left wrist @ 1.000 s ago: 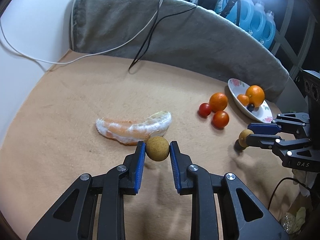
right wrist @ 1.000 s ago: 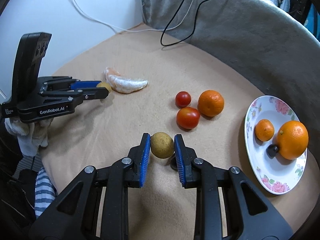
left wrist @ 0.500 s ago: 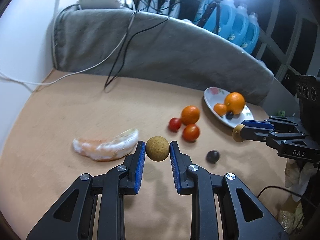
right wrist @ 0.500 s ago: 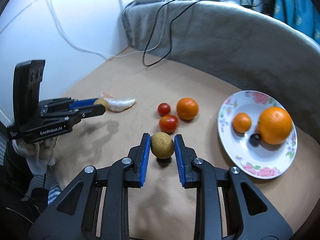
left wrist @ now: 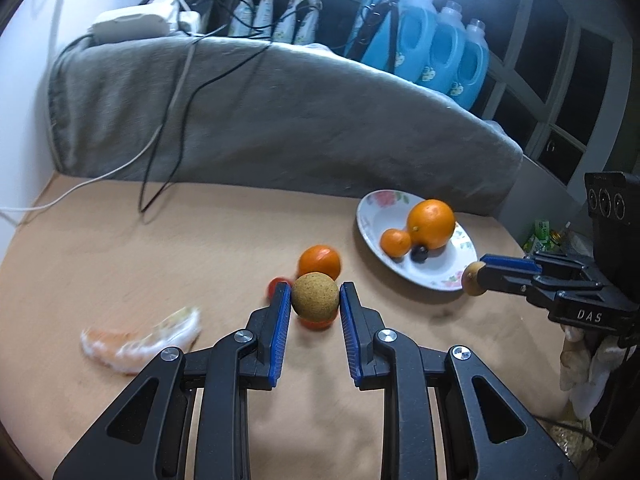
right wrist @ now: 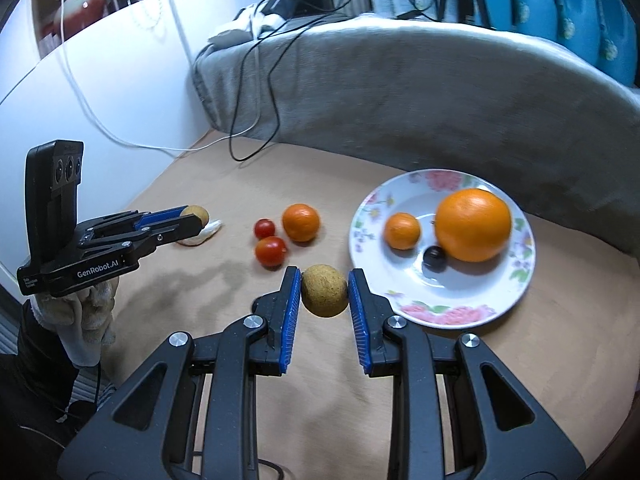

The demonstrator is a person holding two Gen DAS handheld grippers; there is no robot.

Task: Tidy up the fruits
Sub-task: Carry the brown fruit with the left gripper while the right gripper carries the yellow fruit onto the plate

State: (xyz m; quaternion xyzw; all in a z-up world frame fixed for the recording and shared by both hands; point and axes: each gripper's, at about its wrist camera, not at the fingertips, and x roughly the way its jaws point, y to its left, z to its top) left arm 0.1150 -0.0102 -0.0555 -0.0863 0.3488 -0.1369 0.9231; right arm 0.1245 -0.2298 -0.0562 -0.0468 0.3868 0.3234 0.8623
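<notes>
My left gripper (left wrist: 314, 295) is shut on a small round brown fruit (left wrist: 314, 295) and holds it above the table, in front of a loose orange (left wrist: 320, 261) and tomatoes. My right gripper (right wrist: 324, 290) is shut on a second brown fruit (right wrist: 324, 290) just left of the floral plate (right wrist: 416, 312). The plate holds a big orange (right wrist: 473, 225), a small orange (right wrist: 402, 231) and a dark grape (right wrist: 434, 258). Two tomatoes (right wrist: 271, 251) and an orange (right wrist: 301, 222) lie on the tan table. A peeled pomelo segment (left wrist: 140, 340) lies at the left.
A grey blanket (left wrist: 280, 120) with black and white cables over it lines the back of the table. Blue detergent bottles (left wrist: 436, 44) stand behind it. A white wall is at the left.
Both grippers have lifted and moved toward the plate with their brown fruits. The left gripper has passed the pomelo segment to its right; the right gripper is now at the plate's rim.
</notes>
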